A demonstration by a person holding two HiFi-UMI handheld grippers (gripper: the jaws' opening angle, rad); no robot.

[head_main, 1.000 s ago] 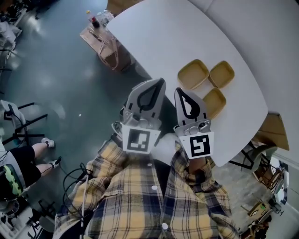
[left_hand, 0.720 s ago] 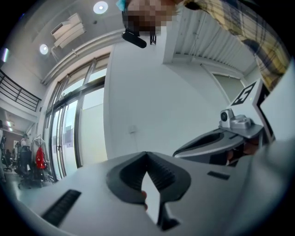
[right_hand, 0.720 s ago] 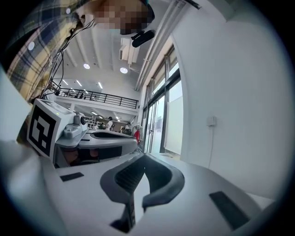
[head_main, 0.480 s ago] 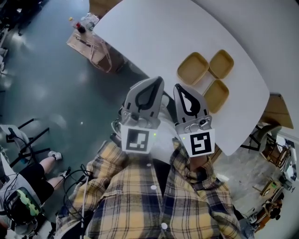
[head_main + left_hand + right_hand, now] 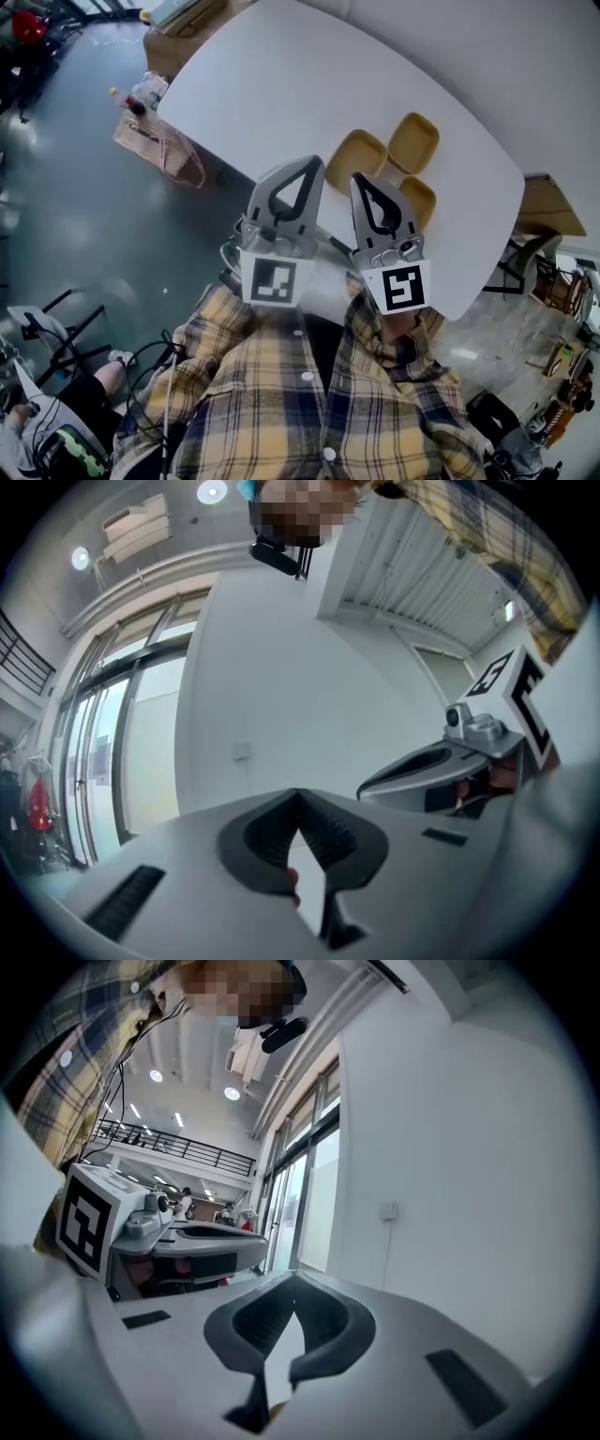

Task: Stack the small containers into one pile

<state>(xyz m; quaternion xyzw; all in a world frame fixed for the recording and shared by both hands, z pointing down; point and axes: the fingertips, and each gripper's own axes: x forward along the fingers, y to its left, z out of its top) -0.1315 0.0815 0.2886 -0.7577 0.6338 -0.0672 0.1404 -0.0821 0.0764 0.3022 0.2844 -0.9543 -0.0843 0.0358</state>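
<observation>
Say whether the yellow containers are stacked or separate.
Separate: the containers lie side by side on the table, none inside another.

Three cameras: one overhead, two riding the tools and tipped upward.

The head view sits right above the person and looks steeply down, with the left gripper and right gripper close beneath it and the white table beyond them. The left gripper view sits low behind its own jaws, aimed up at a white wall and windows. The right gripper view does the same alongside it. Each catches the other gripper at one edge, and both share that wall and its switch plate.
</observation>
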